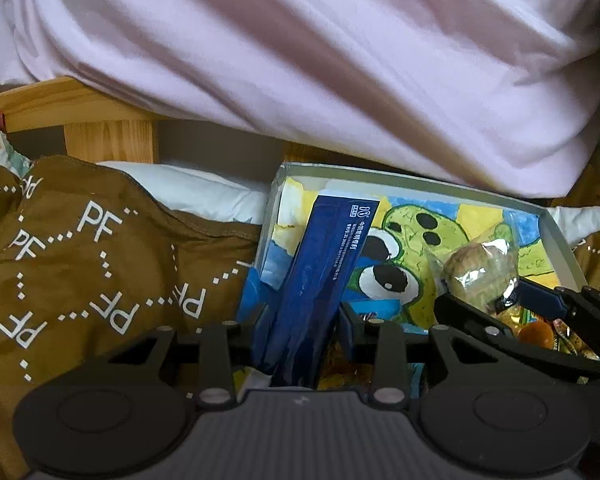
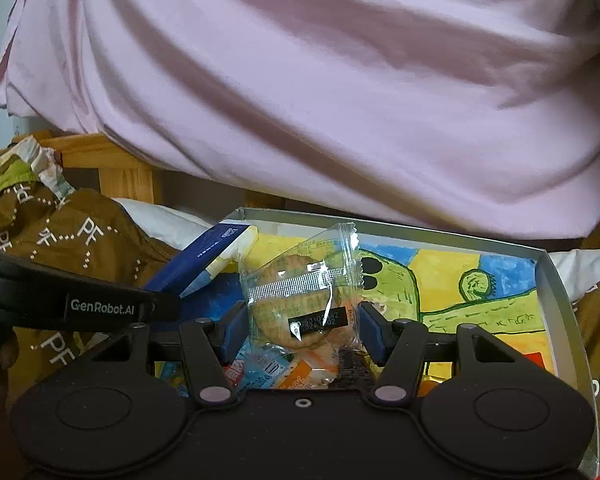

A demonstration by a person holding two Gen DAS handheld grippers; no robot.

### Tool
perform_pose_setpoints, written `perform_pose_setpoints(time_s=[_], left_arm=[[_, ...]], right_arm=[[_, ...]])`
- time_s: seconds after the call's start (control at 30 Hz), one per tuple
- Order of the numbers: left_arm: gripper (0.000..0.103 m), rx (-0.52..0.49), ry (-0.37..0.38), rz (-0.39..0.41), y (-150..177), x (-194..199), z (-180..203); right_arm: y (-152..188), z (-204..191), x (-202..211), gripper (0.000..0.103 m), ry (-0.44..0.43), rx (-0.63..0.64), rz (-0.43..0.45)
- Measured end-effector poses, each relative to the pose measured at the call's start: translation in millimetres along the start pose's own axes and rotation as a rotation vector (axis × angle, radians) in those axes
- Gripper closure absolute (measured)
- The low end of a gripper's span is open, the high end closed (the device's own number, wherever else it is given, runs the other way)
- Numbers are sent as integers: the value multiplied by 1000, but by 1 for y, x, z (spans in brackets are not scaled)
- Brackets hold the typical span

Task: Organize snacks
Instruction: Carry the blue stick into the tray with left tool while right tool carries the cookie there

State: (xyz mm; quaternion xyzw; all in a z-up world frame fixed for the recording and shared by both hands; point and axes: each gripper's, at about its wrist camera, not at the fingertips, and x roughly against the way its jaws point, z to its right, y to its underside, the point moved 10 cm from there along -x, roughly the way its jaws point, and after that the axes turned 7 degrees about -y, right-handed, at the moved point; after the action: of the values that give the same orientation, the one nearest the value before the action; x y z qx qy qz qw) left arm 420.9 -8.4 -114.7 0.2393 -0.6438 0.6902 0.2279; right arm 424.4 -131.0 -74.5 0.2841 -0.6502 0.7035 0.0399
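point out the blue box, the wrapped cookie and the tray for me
blue box [image 1: 324, 256]: left wrist view, middle of its long printed face.
wrapped cookie [image 2: 300, 300]: right wrist view, centre of the clear wrapper.
tray [image 2: 556, 300]: right wrist view, its grey right wall.

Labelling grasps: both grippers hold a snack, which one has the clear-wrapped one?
The right gripper. It is shut on the clear-wrapped round cookie, where you can see the biscuit through the film. The left gripper grips an opaque dark blue box instead.
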Motion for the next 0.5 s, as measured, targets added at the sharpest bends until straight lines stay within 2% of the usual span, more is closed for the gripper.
perform_pose_setpoints(time_s=[0.2,0.33,0.5], left_arm=[[64,10,5,-32,8,-9,-1],[64,28,5,-58,14,-16,-3],[64,28,-5,-52,14,-17,-3]], right_arm=[[10,0,-11,42,5,-2,-38],[11,-1,-11,42,3,8,-33],[11,-1,-12,41,-1,1,-26]])
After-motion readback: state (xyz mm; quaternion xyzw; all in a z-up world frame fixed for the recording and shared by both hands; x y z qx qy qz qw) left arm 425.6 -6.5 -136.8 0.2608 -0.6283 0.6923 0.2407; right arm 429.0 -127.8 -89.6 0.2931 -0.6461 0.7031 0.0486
